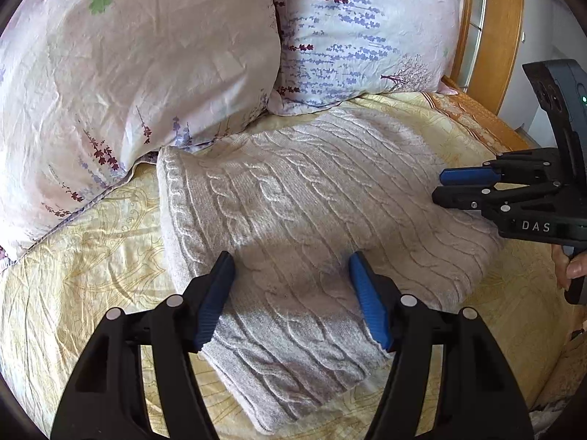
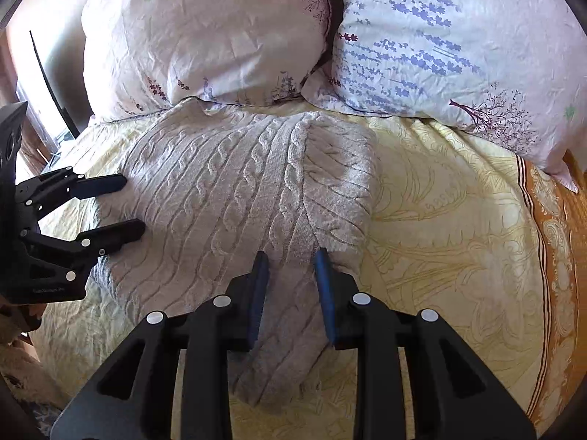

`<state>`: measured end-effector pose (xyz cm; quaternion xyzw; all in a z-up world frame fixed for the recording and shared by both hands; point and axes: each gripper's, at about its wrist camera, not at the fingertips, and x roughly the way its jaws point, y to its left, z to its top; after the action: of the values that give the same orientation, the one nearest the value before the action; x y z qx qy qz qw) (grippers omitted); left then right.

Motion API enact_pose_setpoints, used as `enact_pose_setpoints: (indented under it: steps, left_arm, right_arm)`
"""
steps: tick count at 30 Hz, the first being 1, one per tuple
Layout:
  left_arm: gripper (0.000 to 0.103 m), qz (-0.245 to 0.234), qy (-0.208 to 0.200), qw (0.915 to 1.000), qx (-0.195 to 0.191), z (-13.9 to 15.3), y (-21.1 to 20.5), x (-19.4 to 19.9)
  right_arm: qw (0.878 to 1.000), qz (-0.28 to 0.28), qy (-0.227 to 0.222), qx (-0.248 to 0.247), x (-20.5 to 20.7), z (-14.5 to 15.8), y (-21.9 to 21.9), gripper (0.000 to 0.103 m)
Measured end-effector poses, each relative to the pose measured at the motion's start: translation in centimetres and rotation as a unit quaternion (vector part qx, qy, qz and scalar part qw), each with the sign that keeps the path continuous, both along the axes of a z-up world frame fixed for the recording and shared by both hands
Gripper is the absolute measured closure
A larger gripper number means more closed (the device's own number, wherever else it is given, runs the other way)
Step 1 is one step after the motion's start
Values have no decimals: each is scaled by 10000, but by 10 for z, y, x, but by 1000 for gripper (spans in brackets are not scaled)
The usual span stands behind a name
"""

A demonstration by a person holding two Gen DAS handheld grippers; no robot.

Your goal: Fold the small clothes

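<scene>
A pale cable-knit sweater (image 1: pixel 293 201) (image 2: pixel 238 183) lies folded on a yellow patterned bedspread (image 1: pixel 91 256) (image 2: pixel 440 220). My left gripper (image 1: pixel 290 260) hovers over the sweater's near part with its blue pads wide apart and nothing pinched; in the right wrist view the left gripper (image 2: pixel 134 205) stands open at the sweater's left edge. My right gripper (image 2: pixel 291 253) is over the sweater's near right corner, jaws a little apart, the knit lying loose beneath them. From the left wrist view the right gripper (image 1: pixel 436 186) sits just above the sweater's right side with a narrow gap.
Two floral pillows (image 1: pixel 128 73) (image 1: pixel 367 36) lean at the head of the bed, touching the sweater's far edge. A wooden headboard (image 1: pixel 491 36) stands at the right. The bedspread's orange border (image 2: pixel 557 256) marks the bed's right side. A hand (image 1: pixel 574 267) holds the right gripper.
</scene>
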<state>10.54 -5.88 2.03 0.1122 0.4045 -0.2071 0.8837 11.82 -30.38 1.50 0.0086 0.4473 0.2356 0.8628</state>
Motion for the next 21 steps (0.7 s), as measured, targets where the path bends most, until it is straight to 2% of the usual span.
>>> enact_pose_setpoints:
  steps: [2, 4, 5, 7, 9, 11, 13, 15, 16, 20, 21]
  left_arm:
    - [38, 211, -2, 9977, -640, 15, 19, -11]
    - [33, 432, -162, 9932, -1068, 26, 41, -29]
    - [29, 516, -257, 9920, -1121, 28, 49, -40]
    - [28, 504, -239, 9925, -1088, 25, 59, -58]
    - [28, 473, -78, 9954, -829, 14, 60, -68]
    - [29, 458, 81, 9978, -468, 1, 54, -72]
    - [35, 535, 213, 9981, -205, -11, 50, -70]
    - [47, 673, 382, 9970, -87, -21, 48, -64]
    - [50, 824, 413, 9957, -61, -25, 52, -64]
    - [49, 1597, 649, 9818, -799, -23, 86, -56]
    - [49, 1681, 659, 9802, -807, -23, 88, -56]
  right_arm:
    - [9981, -232, 34, 568, -8, 13, -17, 67]
    - [9935, -474, 126, 1028, -19, 17, -35, 35]
    - [9904, -576, 229, 1236, -24, 16, -43, 33]
    - [9848, -663, 537, 1516, -30, 7, -52, 33]
    - [9807, -695, 782, 1651, -33, -3, -53, 35]
    - [9796, -634, 935, 1661, -34, -9, -49, 48]
    - [9831, -572, 975, 1443, -37, -12, -40, 63]
    - [9855, -595, 984, 1244, -38, -16, -34, 68]
    - [9861, -655, 993, 1157, -37, -18, -33, 70]
    - [9839, -830, 1069, 1169, -36, -22, -32, 74]
    - [9846, -835, 1052, 1118, -37, -22, -31, 75]
